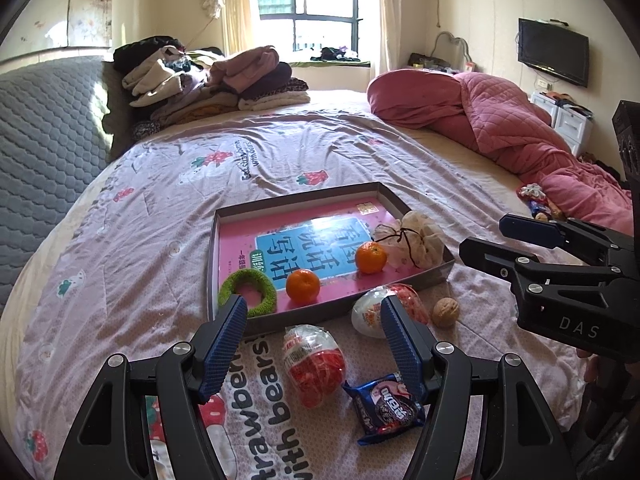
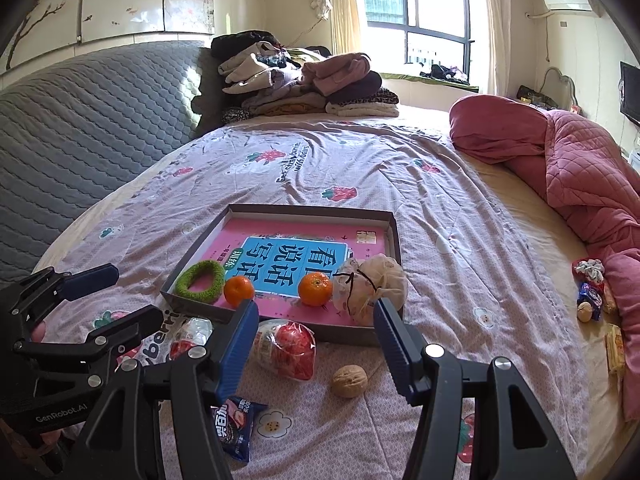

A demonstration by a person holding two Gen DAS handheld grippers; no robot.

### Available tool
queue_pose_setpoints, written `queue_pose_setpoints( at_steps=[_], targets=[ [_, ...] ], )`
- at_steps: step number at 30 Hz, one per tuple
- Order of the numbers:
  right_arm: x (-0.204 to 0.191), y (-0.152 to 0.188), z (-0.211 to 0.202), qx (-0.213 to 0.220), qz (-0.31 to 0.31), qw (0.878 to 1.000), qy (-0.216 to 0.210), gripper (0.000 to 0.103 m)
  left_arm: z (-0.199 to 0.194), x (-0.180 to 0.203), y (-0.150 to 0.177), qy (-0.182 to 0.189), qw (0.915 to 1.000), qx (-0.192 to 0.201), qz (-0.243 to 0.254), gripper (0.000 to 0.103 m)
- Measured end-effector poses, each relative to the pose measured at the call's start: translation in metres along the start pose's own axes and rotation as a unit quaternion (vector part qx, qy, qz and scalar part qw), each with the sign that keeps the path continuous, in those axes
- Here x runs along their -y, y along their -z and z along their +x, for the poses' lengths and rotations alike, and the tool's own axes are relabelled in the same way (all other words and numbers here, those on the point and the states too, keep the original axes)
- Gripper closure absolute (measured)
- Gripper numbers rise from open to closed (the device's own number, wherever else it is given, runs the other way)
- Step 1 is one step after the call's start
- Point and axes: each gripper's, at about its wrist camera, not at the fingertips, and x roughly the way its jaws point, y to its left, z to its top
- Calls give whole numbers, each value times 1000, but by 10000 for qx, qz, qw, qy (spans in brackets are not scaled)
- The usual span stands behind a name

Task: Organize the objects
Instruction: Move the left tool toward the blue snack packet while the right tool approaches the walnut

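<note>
A shallow grey tray (image 1: 296,196) lies on the bed with a pink book (image 1: 304,236) in it. On the book sit a green fuzzy ring (image 1: 264,280), two tangerines (image 1: 303,286) (image 1: 371,257) and a white mesh pouch (image 1: 420,240). In front of the tray lie two wrapped toy eggs (image 1: 314,364) (image 1: 370,312), a walnut (image 1: 445,312) and a blue cookie packet (image 1: 386,408). My left gripper (image 1: 313,306) hovers open over the nearer egg. My right gripper (image 2: 315,307) is open above the other egg (image 2: 286,346) and the walnut (image 2: 350,381). Neither holds anything.
The bed has a strawberry-print sheet (image 1: 180,220). Folded clothes (image 1: 208,80) are piled at its far end, and a grey padded headboard (image 1: 40,140) runs along the left. A pink quilt (image 1: 500,120) is bunched on the right, with more snacks (image 2: 592,292) beside it.
</note>
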Motion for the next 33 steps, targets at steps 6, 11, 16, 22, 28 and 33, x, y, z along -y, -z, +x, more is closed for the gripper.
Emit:
queue_pose_setpoints(
  at_steps=[6, 11, 16, 22, 28, 33],
  targets=[
    [-3, 5, -6, 47, -6, 10000, 5, 44, -10, 4, 7, -91, 9999, 71, 6, 32],
    [-4, 10, -10, 89, -26, 9999, 41, 44, -17, 1, 11, -137, 9996, 150, -171, 32],
    [-6, 15, -15, 121, -37, 9999, 30, 41, -23, 0, 17, -253, 9989, 266, -281, 32],
    [-6, 22, -18, 127, 17, 9999, -25, 40, -22, 5, 25, -249, 9988, 248, -335, 32],
    [-8, 28, -20, 134, -13, 9999, 12, 40, -22, 10, 31, -237, 9989, 221, -333, 32],
    [-12, 33, -20, 93, -99, 9999, 45, 36, -22, 13, 37, -294, 9987, 239, -349, 32]
  ],
)
